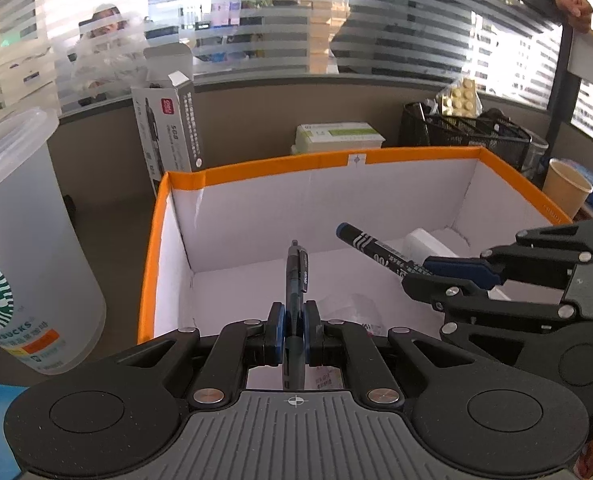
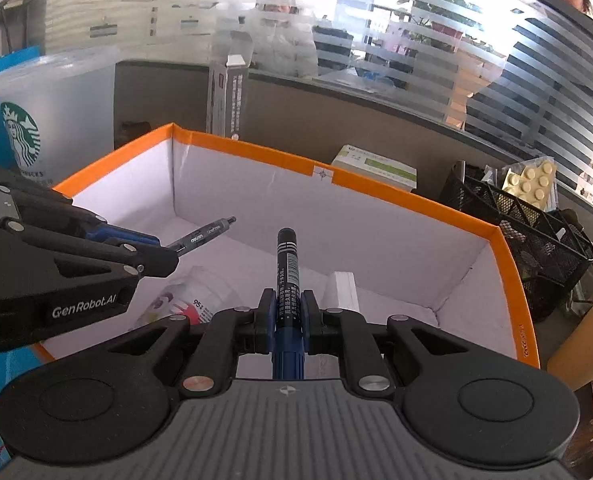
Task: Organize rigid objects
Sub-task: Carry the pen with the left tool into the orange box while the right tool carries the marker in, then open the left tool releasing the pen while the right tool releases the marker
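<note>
We find the left gripper (image 1: 294, 322) clamped on a pen (image 1: 296, 268) and the right gripper (image 2: 286, 312) clamped on a marker (image 2: 287, 264), both above the orange-rimmed box (image 1: 256, 168). Released from here, either may bounce or strike what appears to be a bottle (image 2: 192, 292) inside the box.

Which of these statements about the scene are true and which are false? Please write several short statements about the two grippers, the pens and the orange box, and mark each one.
1. The left gripper is shut on a slim pen. True.
2. The right gripper is open and holds nothing. False: it is shut on a marker with printed text.
3. Both tips are above the inside of the orange-rimmed box. True.
4. The box holds nothing. False: a white block and a plastic-wrapped packet lie on its floor.
5. The Starbucks cup stands inside the box. False: it stands outside, beside the box's wall.
</note>
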Motion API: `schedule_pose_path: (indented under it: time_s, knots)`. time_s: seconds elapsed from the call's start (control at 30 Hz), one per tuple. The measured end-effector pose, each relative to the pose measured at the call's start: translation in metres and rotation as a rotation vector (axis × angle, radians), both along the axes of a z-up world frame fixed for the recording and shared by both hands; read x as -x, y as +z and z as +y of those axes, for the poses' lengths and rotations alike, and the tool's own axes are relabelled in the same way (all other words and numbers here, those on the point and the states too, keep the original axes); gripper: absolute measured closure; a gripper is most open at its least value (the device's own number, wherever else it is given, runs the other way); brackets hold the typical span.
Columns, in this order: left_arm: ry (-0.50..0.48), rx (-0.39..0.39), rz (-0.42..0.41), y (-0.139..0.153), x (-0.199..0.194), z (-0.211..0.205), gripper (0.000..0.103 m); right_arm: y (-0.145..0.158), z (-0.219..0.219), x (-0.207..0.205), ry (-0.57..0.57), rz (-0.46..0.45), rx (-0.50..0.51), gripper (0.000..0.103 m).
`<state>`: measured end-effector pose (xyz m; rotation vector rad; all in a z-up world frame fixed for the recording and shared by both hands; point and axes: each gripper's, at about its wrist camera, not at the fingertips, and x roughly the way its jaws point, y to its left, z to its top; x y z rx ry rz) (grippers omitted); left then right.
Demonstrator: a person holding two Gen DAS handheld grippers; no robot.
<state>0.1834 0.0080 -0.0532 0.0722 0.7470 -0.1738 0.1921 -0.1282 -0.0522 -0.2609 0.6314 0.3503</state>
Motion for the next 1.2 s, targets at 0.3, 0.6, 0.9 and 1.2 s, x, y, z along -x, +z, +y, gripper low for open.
schedule_pose_path:
  time_s: [0.3, 0.6, 0.9, 1.2]
  knots:
    - [-0.023, -0.051, 0.019, -0.005, -0.001, -0.005, 0.096, 0.002, 0.005, -0.005, 0.03, 0.048, 0.058, 0.091]
    - [-0.027, -0.058, 0.035, -0.01, -0.003, -0.008, 0.096, 0.001, 0.006, -0.012, 0.039, 0.125, 0.064, 0.091]
    - [-0.03, -0.056, 0.046, -0.011, -0.003, -0.008, 0.096, -0.001, 0.007, -0.018, 0.04, 0.182, 0.074, 0.091]
    - [-0.01, -0.065, 0.063, -0.012, -0.003, -0.009, 0.089, -0.001, 0.008, -0.016, 0.025, 0.172, 0.088, 0.087]
